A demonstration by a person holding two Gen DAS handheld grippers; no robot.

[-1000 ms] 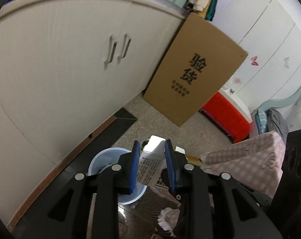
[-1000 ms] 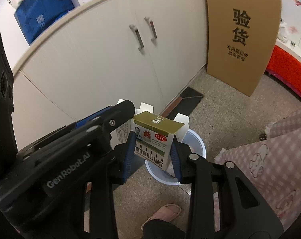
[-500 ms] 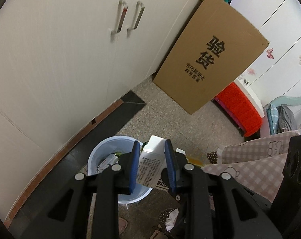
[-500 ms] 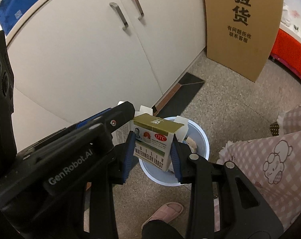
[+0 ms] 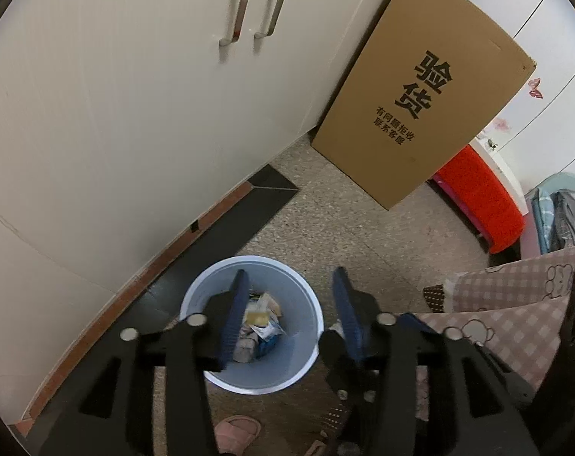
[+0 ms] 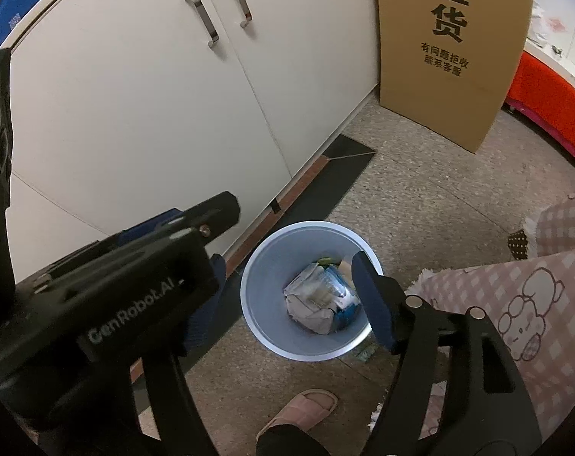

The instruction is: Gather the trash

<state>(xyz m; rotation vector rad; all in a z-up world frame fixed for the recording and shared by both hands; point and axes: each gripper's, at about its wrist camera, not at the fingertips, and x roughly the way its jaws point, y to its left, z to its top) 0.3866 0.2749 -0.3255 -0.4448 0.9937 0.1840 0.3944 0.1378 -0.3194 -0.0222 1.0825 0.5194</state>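
left wrist view, left to right. cream cabinet (image 5: pixel 135 95), filling the upper left of the frame, two doors with a pair of metal handles (image 5: pixel 251 11) near the top centre. dark floor strip (image 5: pixel 226 228) along the cabinet's foot. pale blue wastebasket (image 5: pixel 306 292), lower centre, standing on the speckled floor (image 5: pixel 344 220); crumpled paper and small cartons (image 5: pixel 259 326) lie at its bottom. left tongs (image 5: pixel 291 311) poised over the basket's mouth, blue pads apart and opening, nothing between them. pink slipper (image 5: pixel 236 433) at the bottom edge. tall cardboard panel (image 5: pixel 420 87) with black printed characters, leaning upright at upper right of centre, just beside the cabinet's end. red stool or box (image 5: pixel 485 197) to the right of the panel. pink checked fabric with a bear print (image 5: pixel 515 304) at the right edge.

right wrist view, left to right. body of the left tongs (image 6: pixel 127 296) crossing the left half of the frame, white lettering on its side. cream cabinet (image 6: pixel 135 95) behind it, handles (image 6: pixel 219 11) at the top. wastebasket (image 6: pixel 257 304) at centre, holding trash (image 6: pixel 318 300): a crumpled grey-white wrapper and blue-and-white packaging. right tongs (image 6: pixel 291 288) over the basket, pads wide apart and opening, gap empty; only the right blue pad (image 6: pixel 371 300) shows clearly, the other is hidden behind the left tongs. pink slipper (image 6: pixel 302 410) below the basket. cardboard panel (image 6: pixel 451 45) at upper right. checked fabric (image 6: pixel 534 304) at the right edge.
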